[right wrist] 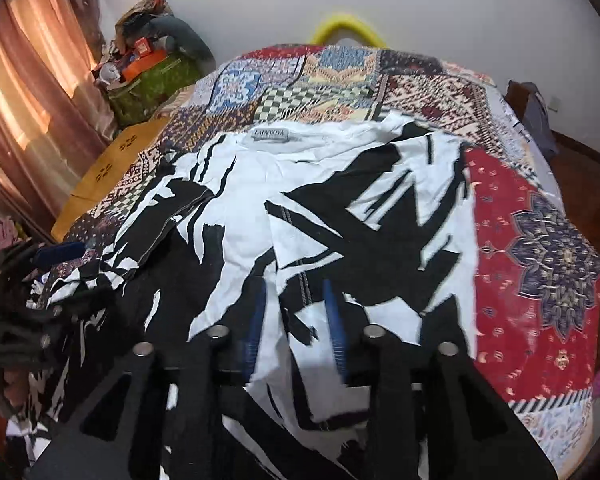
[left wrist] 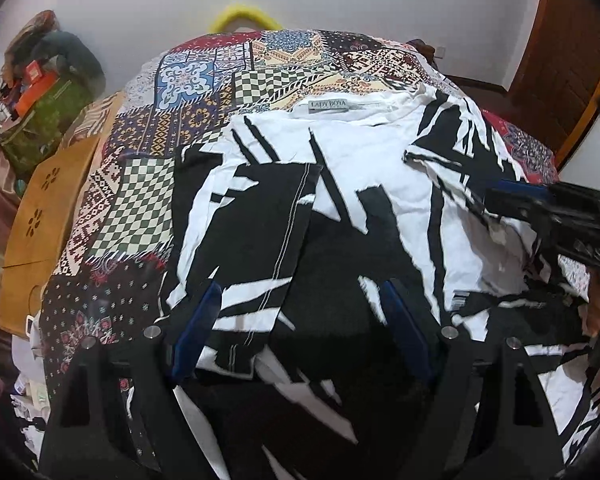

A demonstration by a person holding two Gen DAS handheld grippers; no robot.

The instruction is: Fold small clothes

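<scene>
Two grippers hover low over your bed's patchwork cover (left wrist: 148, 184), where the black-and-white shirt (left wrist: 364, 184) lies spread, label at the far edge. Your left gripper (left wrist: 300, 320) has its fingers wide apart above the cloth. Your right gripper (right wrist: 296, 320) shows a narrower gap, with cloth between its fingers; grip unclear.

"LADY BOYA" on the shirt's neck label (left wrist: 328, 106)
</scene>
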